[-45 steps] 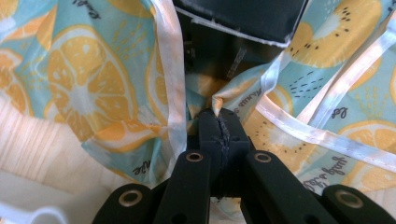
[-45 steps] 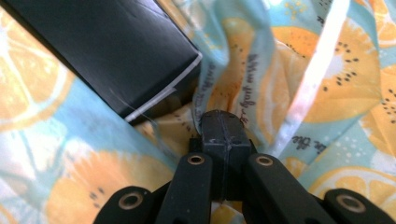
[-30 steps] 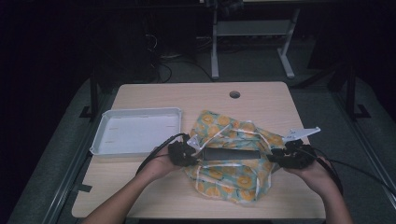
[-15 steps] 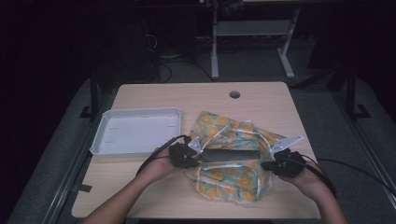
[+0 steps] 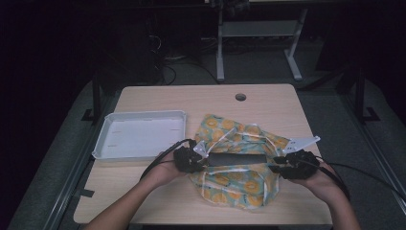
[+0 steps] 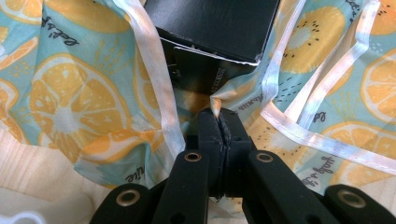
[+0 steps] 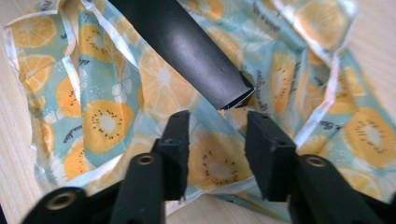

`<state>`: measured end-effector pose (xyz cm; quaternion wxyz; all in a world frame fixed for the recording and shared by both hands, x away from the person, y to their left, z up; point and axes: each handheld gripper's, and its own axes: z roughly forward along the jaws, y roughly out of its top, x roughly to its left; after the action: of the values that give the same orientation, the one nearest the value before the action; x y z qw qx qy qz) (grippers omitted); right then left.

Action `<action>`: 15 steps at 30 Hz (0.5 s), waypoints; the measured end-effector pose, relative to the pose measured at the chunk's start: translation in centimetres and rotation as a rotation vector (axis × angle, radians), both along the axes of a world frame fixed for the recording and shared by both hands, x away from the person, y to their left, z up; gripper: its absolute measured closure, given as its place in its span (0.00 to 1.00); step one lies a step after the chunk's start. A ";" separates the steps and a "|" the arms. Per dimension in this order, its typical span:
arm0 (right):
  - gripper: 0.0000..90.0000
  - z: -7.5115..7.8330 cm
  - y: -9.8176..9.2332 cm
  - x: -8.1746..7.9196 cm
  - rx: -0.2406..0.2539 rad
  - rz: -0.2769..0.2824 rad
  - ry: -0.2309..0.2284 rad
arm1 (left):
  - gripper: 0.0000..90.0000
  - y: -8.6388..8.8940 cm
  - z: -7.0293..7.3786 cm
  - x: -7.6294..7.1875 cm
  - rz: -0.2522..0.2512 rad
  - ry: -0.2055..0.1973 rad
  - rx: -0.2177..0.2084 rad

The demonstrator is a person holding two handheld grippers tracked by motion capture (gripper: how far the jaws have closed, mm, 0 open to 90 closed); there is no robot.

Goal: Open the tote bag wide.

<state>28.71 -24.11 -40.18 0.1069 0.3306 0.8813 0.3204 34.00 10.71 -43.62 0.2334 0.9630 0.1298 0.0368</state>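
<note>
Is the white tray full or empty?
Empty. The tray shows bare white inside; the fruit-print bag and black box lie beside it.

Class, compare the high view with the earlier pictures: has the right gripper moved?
Yes, slightly. The right gripper sits a little lower on the fruit-print cloth, nearer the table's front edge. Its jaws have just been opening, with nothing clamped between them.

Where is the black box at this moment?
In the high view, the black box lies on the fruit-print bag at the table's near middle, between the left gripper and the right gripper, right of the white tray.
</note>
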 end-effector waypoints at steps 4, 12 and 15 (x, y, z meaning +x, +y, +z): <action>0.59 -1.2 0.4 0.9 -0.016 0.036 0.060 | 0.99 0.0 0.0 0.0 0.001 -0.001 0.000; 1.00 -2.1 1.1 0.3 -0.069 0.103 0.116 | 1.00 0.0 0.0 0.2 0.013 -0.003 -0.002; 1.00 -2.8 1.5 0.0 -0.088 0.122 0.149 | 1.00 0.0 -0.1 0.4 0.016 -0.003 0.005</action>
<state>28.76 -22.66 -43.02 0.0360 0.2942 0.9185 0.2618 34.37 10.72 -43.73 0.2309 0.9624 0.1371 0.0406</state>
